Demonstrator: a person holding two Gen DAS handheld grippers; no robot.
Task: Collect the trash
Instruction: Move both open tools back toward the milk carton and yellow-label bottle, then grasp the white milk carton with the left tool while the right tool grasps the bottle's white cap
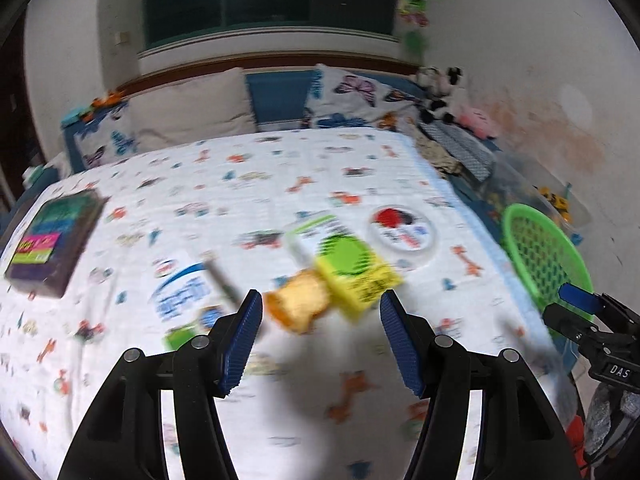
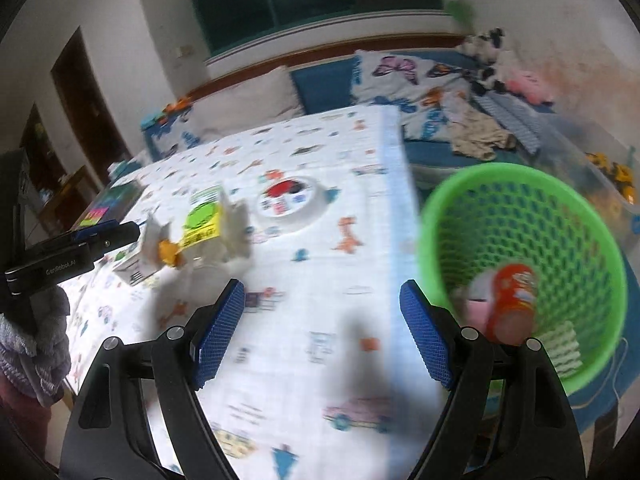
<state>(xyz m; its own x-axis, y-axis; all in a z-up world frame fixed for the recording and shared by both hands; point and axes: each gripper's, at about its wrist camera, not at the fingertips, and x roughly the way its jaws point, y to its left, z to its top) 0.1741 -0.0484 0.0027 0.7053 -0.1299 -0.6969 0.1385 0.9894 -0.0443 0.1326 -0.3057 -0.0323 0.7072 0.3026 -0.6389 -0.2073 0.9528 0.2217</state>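
Observation:
A yellow-green carton point(image 1: 352, 266) lies on the patterned bed sheet beside an orange wrapper point(image 1: 298, 304), just ahead of my open, empty left gripper point(image 1: 321, 312). Both also show in the right wrist view, the carton point(image 2: 202, 220) and the wrapper point(image 2: 170, 252). A round white lid point(image 1: 404, 230) lies further right. A flat white-blue packet point(image 1: 180, 284) lies left of the left fingers. My right gripper point(image 2: 322, 300) is open and empty over the bed's right edge. The green mesh basket point(image 2: 448, 216) stands right of it and holds a red can point(image 2: 516, 300) and other trash.
A dark box with bright labels point(image 1: 52, 240) lies at the bed's left side. Pillows point(image 1: 188, 108) and soft toys point(image 1: 440, 92) line the headboard. Clothes point(image 2: 476, 132) and a clear bin point(image 2: 608, 184) sit along the right wall.

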